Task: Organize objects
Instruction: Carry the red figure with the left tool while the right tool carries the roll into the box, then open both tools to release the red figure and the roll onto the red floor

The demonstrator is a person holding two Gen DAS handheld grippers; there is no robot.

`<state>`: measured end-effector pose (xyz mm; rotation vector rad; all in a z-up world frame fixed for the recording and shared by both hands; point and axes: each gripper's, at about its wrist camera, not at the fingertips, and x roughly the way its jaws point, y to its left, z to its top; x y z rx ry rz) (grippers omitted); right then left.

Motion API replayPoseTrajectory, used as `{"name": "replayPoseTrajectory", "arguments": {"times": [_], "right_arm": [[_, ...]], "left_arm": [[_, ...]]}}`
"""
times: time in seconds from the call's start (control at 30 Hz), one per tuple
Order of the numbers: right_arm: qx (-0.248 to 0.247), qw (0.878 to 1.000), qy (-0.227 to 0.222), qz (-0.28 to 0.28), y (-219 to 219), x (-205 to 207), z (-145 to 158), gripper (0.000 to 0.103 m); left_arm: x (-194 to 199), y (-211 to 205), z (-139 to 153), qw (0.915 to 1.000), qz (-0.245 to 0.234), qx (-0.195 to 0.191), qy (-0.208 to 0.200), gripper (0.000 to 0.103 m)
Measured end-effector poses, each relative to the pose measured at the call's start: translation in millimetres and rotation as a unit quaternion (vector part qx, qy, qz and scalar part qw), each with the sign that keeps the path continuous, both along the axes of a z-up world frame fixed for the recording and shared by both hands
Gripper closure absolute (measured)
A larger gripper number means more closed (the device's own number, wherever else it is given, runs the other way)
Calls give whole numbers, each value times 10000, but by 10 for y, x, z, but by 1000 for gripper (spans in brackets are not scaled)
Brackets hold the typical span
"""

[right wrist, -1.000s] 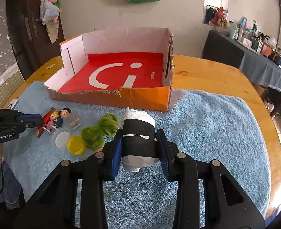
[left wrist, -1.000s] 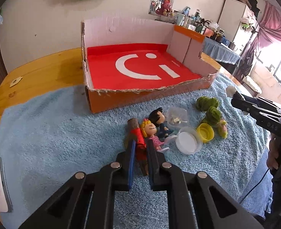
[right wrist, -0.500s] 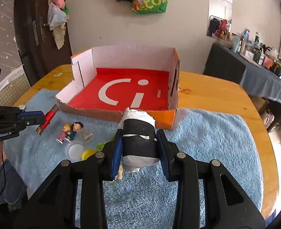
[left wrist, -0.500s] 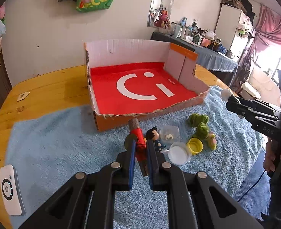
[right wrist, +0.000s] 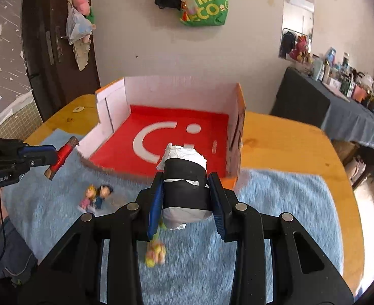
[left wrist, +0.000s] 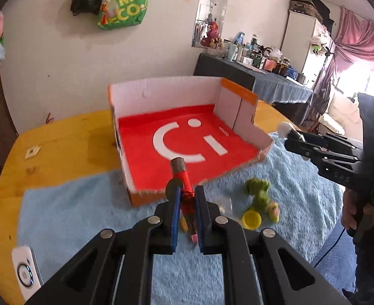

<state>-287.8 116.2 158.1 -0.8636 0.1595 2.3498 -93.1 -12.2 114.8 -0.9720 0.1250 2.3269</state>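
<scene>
Now left gripper (left wrist: 187,200) jaws clamp red stick (left wrist: 184,180); right gripper (right wrist: 185,198) jaws clamp black-banded roll (right wrist: 184,185); box (right wrist: 108,109) floor bare.

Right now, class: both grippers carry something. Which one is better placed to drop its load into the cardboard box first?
Probably the left gripper: its red stick already overlaps the box's torn front edge. The right gripper, holding the black-wrapped bundle, looks similarly close, so it's marginal.

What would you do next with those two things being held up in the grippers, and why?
Probably carry both forward and lower them into the open cardboard box with the red floor. The left gripper is clamped on a red stick-shaped toy, the right gripper on a black-and-white wrapped bundle; both hang above the blue towel, short of the box.
</scene>
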Motion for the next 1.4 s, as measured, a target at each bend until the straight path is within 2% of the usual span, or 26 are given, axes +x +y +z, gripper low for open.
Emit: {"name": "replayPoseTrajectory", "arguments": {"times": [0.2, 0.33, 0.53, 0.67, 0.9, 1.13, 1.23, 1.4], "right_arm": [[26, 9989, -464, -27, 295, -432, -5, 70], [-276, 9958, -865, -59, 552, -636, -157, 70], [-517, 9858, -1594, -72, 799, -815, -460, 70], [-572, 9788, -1963, -128, 883, -843, -630, 70], [-653, 9738, -2176, -65, 887, -859, -737, 69], [-660, 9741, -2160, -39, 868, -832, -754, 70], [-622, 9742, -2170, -27, 845, -826, -753, 70], [-635, 9742, -2166, -17, 832, -835, -768, 69]], "left_arm": [[-426, 274, -12, 9983, -45, -582, 4, 92], [-725, 406, -163, 9951, -92, -960, -215, 92], [-991, 581, -477, 9855, -208, -1614, -487, 92], [-1033, 636, -644, 9793, -307, -1909, -593, 92], [-1056, 620, -680, 9776, -299, -2028, -483, 90], [-1052, 607, -723, 9750, -326, -2149, -460, 86], [-1078, 569, -742, 9759, -304, -2078, -585, 85], [-1076, 581, -735, 9758, -328, -2087, -557, 84]]}}
